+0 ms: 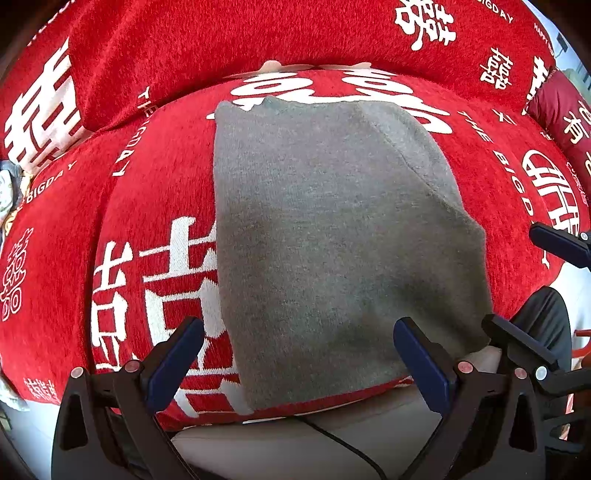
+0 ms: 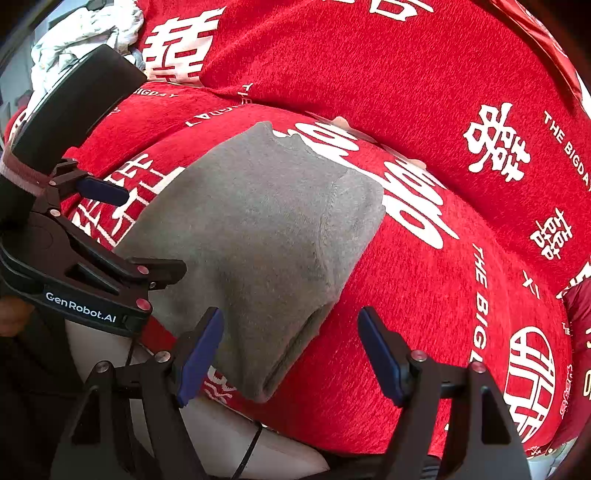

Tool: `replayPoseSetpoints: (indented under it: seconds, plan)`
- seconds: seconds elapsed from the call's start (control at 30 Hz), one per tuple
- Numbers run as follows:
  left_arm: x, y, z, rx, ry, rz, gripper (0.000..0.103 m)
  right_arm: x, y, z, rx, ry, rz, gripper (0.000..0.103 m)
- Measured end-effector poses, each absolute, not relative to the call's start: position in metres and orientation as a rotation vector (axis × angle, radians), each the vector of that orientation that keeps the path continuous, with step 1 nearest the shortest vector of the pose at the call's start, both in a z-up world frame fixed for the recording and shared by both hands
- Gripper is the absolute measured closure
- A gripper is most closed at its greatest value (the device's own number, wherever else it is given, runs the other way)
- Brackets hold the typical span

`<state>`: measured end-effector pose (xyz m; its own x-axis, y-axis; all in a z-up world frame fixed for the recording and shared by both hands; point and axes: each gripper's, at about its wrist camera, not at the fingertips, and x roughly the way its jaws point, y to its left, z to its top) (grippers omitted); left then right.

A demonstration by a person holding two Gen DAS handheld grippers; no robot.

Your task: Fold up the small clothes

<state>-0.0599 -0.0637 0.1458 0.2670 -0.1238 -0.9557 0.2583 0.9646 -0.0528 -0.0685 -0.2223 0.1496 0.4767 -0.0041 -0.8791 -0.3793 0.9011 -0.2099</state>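
A small grey knit garment (image 1: 332, 236) lies flat and folded lengthwise on the red sofa seat; it also shows in the right wrist view (image 2: 258, 229). My left gripper (image 1: 299, 354) is open and empty, its fingers straddling the garment's near edge just above it. My right gripper (image 2: 291, 354) is open and empty at the garment's near right corner. The right gripper shows at the right edge of the left wrist view (image 1: 524, 288), and the left gripper at the left of the right wrist view (image 2: 136, 236).
The red sofa cover (image 1: 147, 221) with white characters spans seat and backrest. A pile of pale clothes (image 2: 85, 33) lies at the far left. A dark red cushion (image 1: 561, 110) sits at the right. A black cable (image 1: 332, 439) runs below the seat's front edge.
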Motion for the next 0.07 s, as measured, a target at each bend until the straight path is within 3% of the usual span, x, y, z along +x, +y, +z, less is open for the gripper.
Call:
replayPoseSetpoints:
  seconds: [0.07]
  plan:
    - [-0.0613, -0.0644, 0.147, 0.119, 1.274, -0.263, 0.0, -0.071, -0.2233, 0.1489, -0.408, 1.058, 0.235, 0.025]
